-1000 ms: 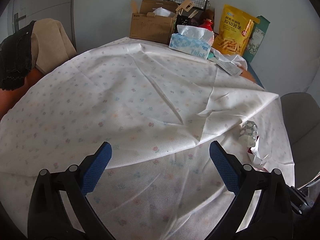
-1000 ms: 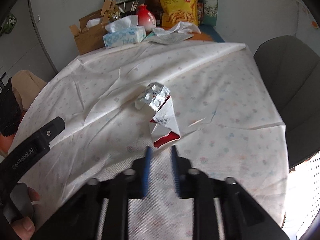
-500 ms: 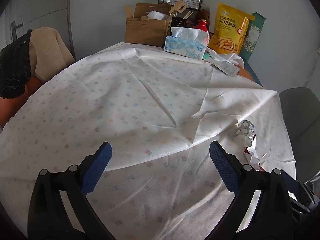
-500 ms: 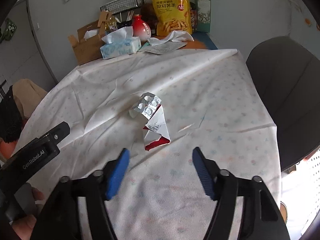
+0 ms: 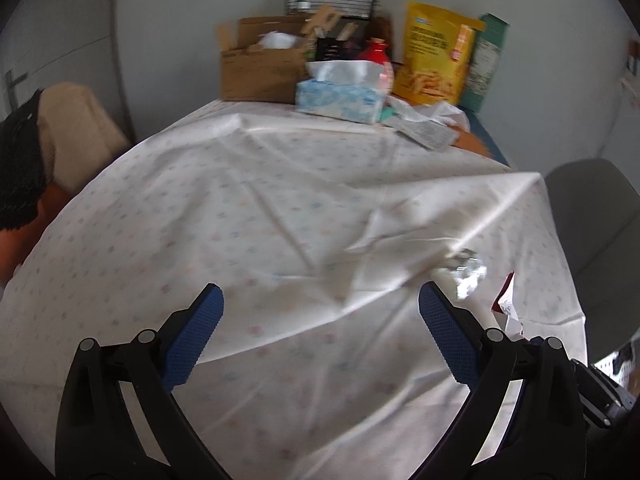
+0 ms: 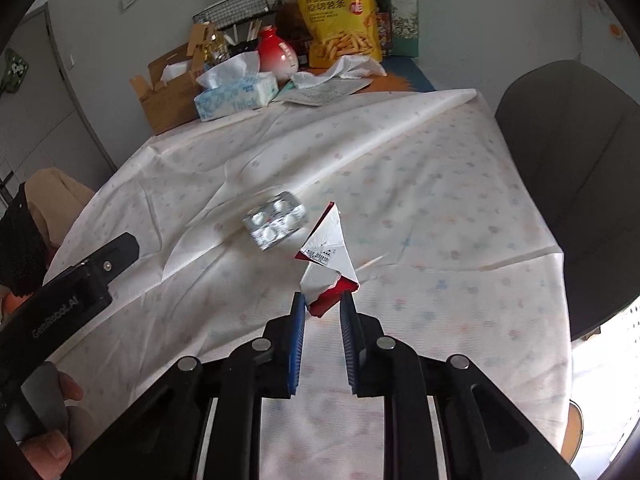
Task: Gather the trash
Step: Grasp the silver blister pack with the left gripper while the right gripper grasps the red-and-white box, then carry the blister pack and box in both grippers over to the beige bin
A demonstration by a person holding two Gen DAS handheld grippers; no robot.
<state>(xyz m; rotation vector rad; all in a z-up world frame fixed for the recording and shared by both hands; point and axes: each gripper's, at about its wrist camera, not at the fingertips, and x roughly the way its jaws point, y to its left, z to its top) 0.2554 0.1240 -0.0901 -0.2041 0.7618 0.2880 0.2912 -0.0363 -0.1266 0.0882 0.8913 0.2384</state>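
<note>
A torn red-and-white wrapper (image 6: 326, 252) lies on the flowered tablecloth (image 6: 420, 200), its far end tilted up. My right gripper (image 6: 322, 304) is closing, and its blue pads pinch the wrapper's red near end. Just left of the wrapper sits a silver blister pack (image 6: 276, 220) with white pills. In the left wrist view the blister pack (image 5: 466, 266) and wrapper (image 5: 506, 300) lie past the right finger. My left gripper (image 5: 320, 320) stands wide open over bare cloth with nothing between its fingers.
At the table's far end stand a cardboard box (image 6: 168, 92), a tissue box (image 6: 236, 96), a red vase (image 6: 276, 56), a yellow snack bag (image 6: 340, 16) and crumpled paper (image 6: 332, 80). A grey chair (image 6: 572, 160) is on the right, and clothes (image 5: 48, 136) hang on the left.
My right gripper opened wide, moved forward and closed on the wrapper's red end, which now tilts up. The left gripper drifted a little and stayed open.
</note>
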